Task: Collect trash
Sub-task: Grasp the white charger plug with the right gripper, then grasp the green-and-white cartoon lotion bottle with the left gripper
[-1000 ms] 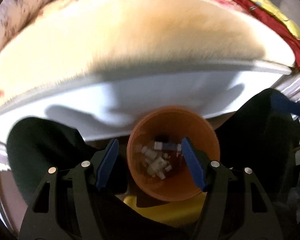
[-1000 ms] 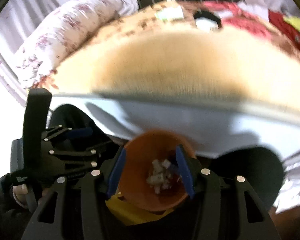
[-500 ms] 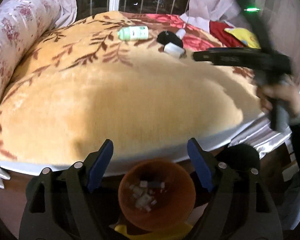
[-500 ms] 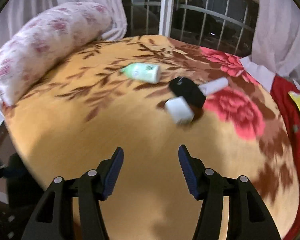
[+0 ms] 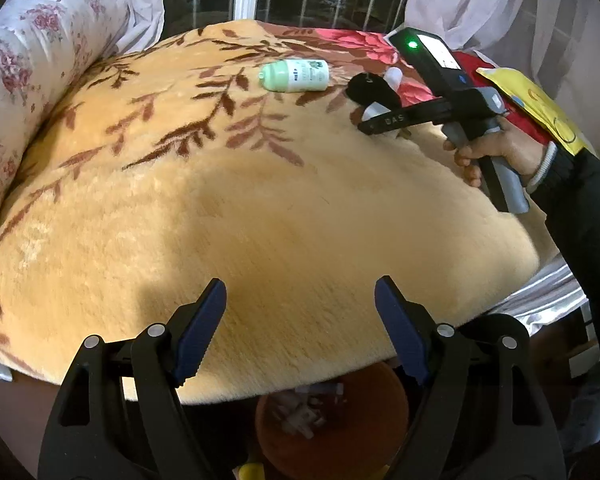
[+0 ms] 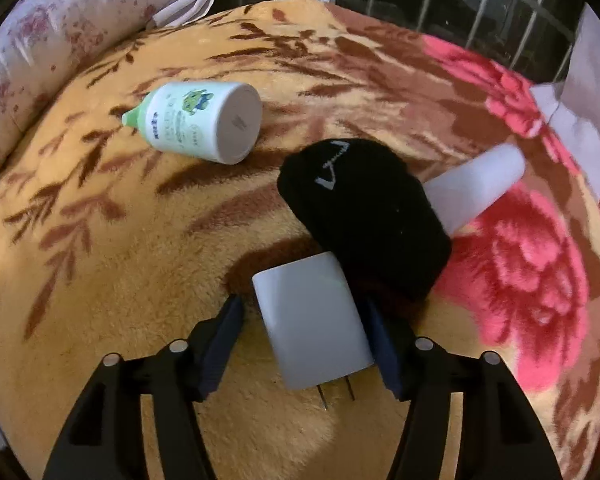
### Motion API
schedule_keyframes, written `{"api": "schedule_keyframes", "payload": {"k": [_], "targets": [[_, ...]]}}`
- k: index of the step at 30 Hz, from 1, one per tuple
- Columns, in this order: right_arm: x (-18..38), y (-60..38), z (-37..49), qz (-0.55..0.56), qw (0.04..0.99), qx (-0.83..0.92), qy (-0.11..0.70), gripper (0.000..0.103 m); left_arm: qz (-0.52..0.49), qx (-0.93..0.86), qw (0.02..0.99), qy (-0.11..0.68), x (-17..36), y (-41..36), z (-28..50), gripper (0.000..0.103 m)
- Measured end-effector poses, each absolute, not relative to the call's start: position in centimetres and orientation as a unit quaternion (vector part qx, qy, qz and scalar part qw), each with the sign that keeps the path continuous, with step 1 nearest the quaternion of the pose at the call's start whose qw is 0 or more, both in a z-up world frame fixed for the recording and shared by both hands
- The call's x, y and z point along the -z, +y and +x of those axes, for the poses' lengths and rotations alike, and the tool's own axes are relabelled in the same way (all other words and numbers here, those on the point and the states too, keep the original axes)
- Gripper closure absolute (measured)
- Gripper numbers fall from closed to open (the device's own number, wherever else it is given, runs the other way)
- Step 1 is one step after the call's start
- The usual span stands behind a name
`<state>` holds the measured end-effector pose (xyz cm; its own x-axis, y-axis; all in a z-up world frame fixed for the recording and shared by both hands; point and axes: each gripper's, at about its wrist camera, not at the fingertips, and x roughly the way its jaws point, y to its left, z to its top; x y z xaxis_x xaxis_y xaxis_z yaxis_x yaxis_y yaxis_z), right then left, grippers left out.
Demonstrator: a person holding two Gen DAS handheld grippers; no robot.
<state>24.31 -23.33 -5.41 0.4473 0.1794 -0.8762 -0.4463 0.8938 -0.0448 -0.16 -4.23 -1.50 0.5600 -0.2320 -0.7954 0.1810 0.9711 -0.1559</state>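
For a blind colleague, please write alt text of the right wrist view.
The right gripper straddles a white plug charger lying on an orange flowered blanket, jaws closing but one side not yet touching. Behind it lie a black sock, a white cap and a green-topped bottle.

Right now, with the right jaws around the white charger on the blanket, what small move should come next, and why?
Probably close the right gripper a little more onto the white charger. Its jaws have just been closing and stand on either side of the charger, but a gap still shows at the left pad, so it does not look gripped yet. The orange bin waits below the bed edge.
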Motion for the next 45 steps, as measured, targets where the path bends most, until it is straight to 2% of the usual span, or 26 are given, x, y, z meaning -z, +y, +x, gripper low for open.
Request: {"api": "schedule_keyframes", "payload": {"k": [1,2,8,12,19,25,35,38,40,45], "targets": [[5.4,-23.6,24.3,-0.127,0.839,-0.189,0.495,0.059,-0.029,0.118,0.882,0.455,1.5,-4.1,0.1,0.028],[5.3,-23.9,24.2,-0.116,0.837,-0.194,0.498,0.060,-0.029,0.120,0.882,0.455,1.5,-4.1,0.2,0.028],[4.6,-25.0,22.2,-0.081,0.846,-0.185,0.494,0.061,-0.029,0.130,0.880,0.456,1.3,-4.1,1.7,0.028],[2.3,-26.3,18.2,-0.034,0.863,-0.199,0.463,0.061,0.001,0.140,0.889,0.436,-0.1,-4.3,4.1,0.028],[0.0,-28.3,9.7,0.039,0.882,-0.212,0.419,0.061,0.147,0.205,0.892,0.376,-2.2,-6.8,15.0,0.028],[0.3,-29.8,6.1,0.073,0.882,-0.207,0.417,0.061,0.257,0.266,0.847,0.383,-2.0,-9.1,24.1,0.028],[1.3,-31.9,6.1,0.107,0.884,-0.181,0.418,0.061,0.370,0.316,0.764,0.423,3.4,-12.4,28.4,0.028],[1.7,-31.7,6.5,0.117,0.881,-0.186,0.418,0.061,0.344,0.308,0.774,0.433,4.7,-12.5,29.4,0.036],[1.8,-31.5,6.6,0.118,0.881,-0.189,0.417,0.061,0.304,0.311,0.787,0.437,4.5,-12.1,29.7,0.049],[2.1,-30.8,6.5,0.117,0.878,-0.197,0.420,0.061,0.282,0.253,0.824,0.422,4.8,-12.1,27.9,0.051]]}}
